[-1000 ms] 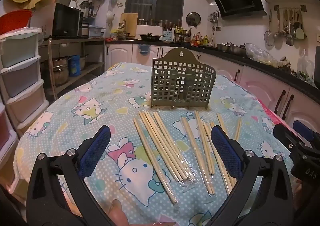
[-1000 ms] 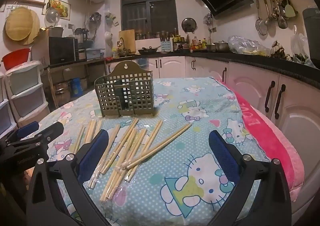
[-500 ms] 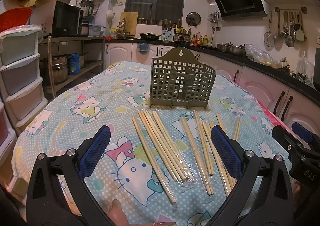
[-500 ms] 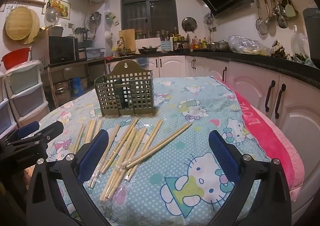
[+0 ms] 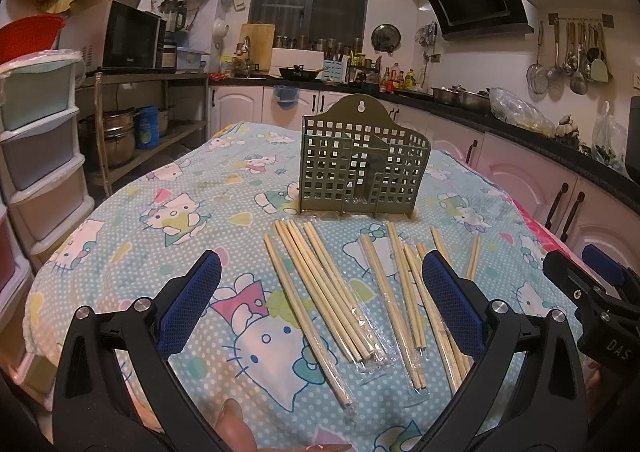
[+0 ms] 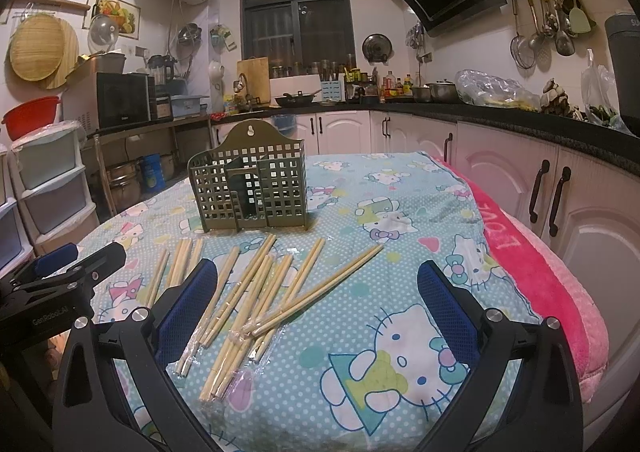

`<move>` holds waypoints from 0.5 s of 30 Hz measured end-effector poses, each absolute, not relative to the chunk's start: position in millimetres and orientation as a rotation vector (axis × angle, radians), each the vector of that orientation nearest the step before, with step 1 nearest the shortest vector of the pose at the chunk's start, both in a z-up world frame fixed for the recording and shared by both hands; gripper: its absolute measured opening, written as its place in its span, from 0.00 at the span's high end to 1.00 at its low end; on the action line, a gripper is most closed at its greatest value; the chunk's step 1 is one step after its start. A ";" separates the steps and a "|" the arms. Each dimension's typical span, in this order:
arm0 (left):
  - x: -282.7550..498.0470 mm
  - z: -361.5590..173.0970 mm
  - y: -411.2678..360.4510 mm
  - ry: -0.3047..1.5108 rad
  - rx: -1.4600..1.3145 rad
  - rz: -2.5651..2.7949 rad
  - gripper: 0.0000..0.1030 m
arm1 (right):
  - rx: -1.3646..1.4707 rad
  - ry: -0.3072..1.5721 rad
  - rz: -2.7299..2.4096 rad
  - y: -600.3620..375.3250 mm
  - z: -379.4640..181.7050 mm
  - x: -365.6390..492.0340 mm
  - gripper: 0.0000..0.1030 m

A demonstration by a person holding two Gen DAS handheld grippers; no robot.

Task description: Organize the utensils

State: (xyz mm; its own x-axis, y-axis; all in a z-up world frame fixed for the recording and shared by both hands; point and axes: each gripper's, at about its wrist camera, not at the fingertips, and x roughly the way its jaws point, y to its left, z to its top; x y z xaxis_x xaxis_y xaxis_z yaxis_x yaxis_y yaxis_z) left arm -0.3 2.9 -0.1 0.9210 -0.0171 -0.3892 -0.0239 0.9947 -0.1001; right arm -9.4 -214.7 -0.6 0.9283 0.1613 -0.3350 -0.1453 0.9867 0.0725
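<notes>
Chopsticks, some in clear wrappers, lie scattered on the desk just in front of the empty green holder, nothing picked yet; left gripper and right gripper fingers spread, next lower onto one pair.

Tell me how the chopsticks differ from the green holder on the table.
The chopsticks lie flat and scattered on the cloth; the holder stands upright behind them. The chopsticks are pale, thin sticks, some in clear wrappers; the holder is an olive-green box of grid walls with dividers. Both rest on the table, untouched by either open gripper.
</notes>
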 end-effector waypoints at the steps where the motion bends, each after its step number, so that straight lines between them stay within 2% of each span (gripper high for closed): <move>1: -0.3 -0.1 2.9 0.400 -0.104 0.004 0.10 | 0.046 0.347 0.157 -214.6 -0.6 -9.3 0.06; 15: -0.3 0.3 3.1 0.400 -0.104 0.004 0.10 | 0.046 0.345 0.160 -214.8 -0.4 -9.7 0.06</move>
